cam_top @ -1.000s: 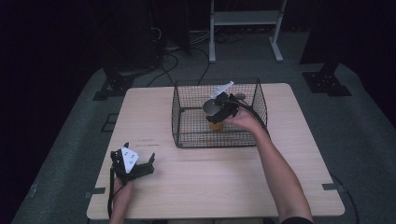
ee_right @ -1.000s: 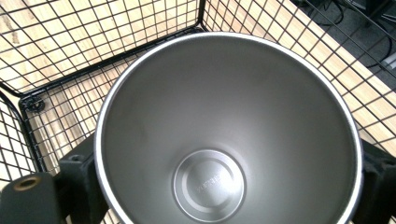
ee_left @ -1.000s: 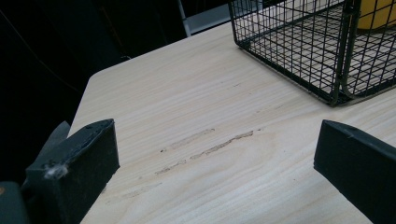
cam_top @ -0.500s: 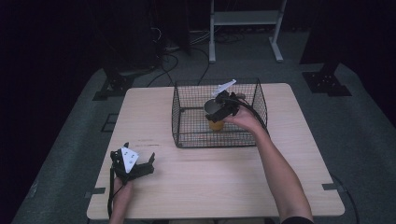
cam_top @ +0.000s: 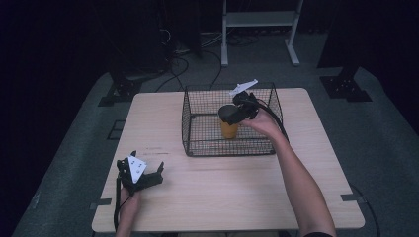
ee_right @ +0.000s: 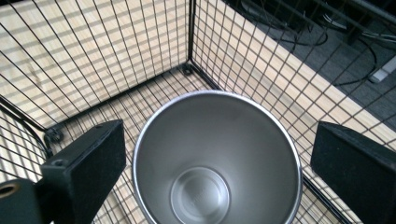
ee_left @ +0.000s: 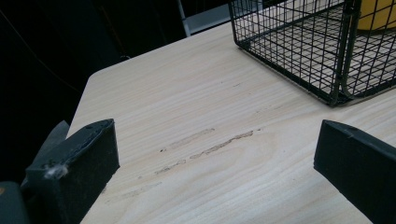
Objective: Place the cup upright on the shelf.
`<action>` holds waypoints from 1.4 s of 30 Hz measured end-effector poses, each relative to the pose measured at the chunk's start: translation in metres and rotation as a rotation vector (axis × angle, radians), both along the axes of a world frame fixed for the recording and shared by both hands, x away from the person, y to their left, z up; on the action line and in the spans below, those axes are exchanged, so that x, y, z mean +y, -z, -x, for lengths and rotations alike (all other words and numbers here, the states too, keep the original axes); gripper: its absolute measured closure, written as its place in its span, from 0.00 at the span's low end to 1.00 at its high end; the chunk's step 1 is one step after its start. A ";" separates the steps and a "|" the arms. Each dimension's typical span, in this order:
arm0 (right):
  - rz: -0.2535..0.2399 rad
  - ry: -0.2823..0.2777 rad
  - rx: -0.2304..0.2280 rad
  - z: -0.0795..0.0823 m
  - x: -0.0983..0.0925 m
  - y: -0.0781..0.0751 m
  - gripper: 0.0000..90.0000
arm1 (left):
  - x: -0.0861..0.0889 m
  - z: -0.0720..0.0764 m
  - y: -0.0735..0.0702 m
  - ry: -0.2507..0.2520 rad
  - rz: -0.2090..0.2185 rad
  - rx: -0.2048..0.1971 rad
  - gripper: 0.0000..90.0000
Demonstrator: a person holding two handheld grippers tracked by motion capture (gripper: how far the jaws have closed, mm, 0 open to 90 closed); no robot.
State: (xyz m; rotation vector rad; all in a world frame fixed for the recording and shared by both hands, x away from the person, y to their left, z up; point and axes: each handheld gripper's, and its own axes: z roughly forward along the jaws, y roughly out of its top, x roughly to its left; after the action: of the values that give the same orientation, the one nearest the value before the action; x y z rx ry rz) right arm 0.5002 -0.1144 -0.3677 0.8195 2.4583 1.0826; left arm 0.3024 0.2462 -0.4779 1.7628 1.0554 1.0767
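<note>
Right claw (ee_right: 215, 154), jaws apart, straddles my steel-lined cup (ee_right: 215, 158) inside the wire basket (ee_right: 140, 56); left claw (ee_left: 215, 172) gapes over the worktop (ee_left: 187, 116).

1. One wire basket (cam_top: 197, 129), at about 12 o'clock on the table (cam_top: 237, 197).
2. One cup (cam_top: 229, 123), yellow outside and steel inside, standing in the basket.
3. Two grippers: left gripper (cam_top: 159, 173) at 8 o'clock, right gripper (cam_top: 236, 112) over the cup.

High view: I look down from afar | gripper views: close, low | shared: wire basket (cam_top: 230, 143) on worktop (cam_top: 227, 197).
</note>
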 end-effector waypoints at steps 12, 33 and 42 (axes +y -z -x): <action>-0.045 -0.007 -0.041 0.014 -0.008 -0.018 0.03 | -0.001 0.000 0.000 0.003 -0.008 -0.001 0.00; -0.132 -0.024 -0.076 0.070 -0.050 -0.036 0.04 | -0.001 0.000 0.000 0.000 -0.009 -0.001 0.00; -0.133 -0.028 -0.076 0.089 -0.060 -0.031 0.05 | -0.001 0.000 0.000 0.001 -0.011 -0.001 0.00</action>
State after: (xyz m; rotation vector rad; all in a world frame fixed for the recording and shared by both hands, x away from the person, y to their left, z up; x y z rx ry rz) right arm 0.4115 -0.1747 -0.3371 0.7700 2.3625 1.2742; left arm 0.3022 0.2451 -0.4782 1.7713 1.0502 1.0849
